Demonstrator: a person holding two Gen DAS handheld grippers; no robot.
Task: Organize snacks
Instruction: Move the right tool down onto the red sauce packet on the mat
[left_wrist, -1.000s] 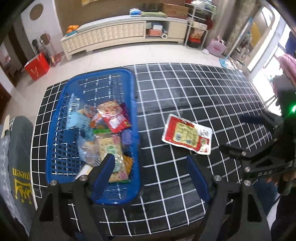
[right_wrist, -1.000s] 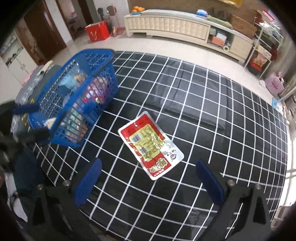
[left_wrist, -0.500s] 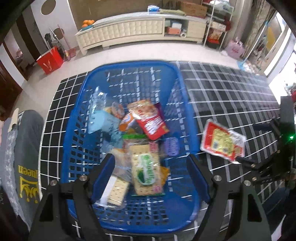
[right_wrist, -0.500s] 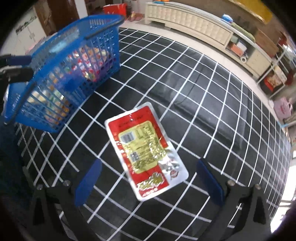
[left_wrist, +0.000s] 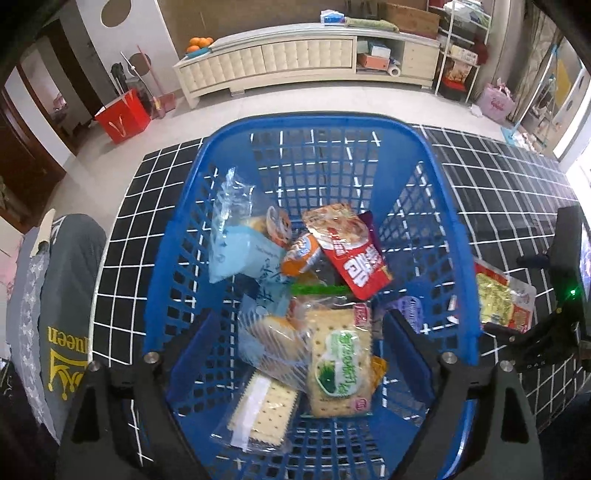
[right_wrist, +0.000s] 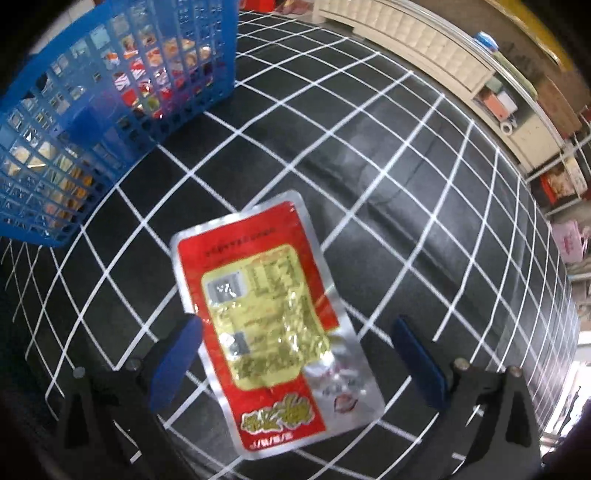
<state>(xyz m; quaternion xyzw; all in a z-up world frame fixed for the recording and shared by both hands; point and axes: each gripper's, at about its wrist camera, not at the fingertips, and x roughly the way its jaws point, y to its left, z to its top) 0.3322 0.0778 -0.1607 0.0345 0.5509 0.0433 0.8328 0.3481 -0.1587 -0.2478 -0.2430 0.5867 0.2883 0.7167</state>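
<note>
Blue fingers (right_wrist: 177, 354) of the right gripper (right_wrist: 299, 360) spread wide, one on each side of the red and silver snack packet (right_wrist: 269, 325), not squeezing it. Left one just at the packet's edge; touching or not, hard to tell. Packet lying flat on the black tablecloth with white grid lines (right_wrist: 424, 206), label blurry and unreadable. Seen from the left wrist view, only a bit of that packet (left_wrist: 502, 299) peeking past the basket wall, partly covered by the right gripper (left_wrist: 528, 332).

Blue fingers (left_wrist: 406, 354) of the left gripper (left_wrist: 295, 354) also wide apart, holding nothing, reaching into the blue plastic basket (left_wrist: 458, 266). Between them, a green cracker pack (left_wrist: 340, 365) on top of the pile. Under it, a clear bread bag (left_wrist: 269, 343) and a white cracker pack (left_wrist: 262, 410), each half hidden. Farther back, a red noodle packet (left_wrist: 354, 254), an orange packet (left_wrist: 301, 254) and a light blue bag (left_wrist: 240, 251) leaning on one another. Small purple thing (left_wrist: 410, 310) mostly covered, too hidden to name.

Basket (right_wrist: 92, 110) near the packet in the right view, top edge cut off, snacks inside just colored bits through the holes.
</note>
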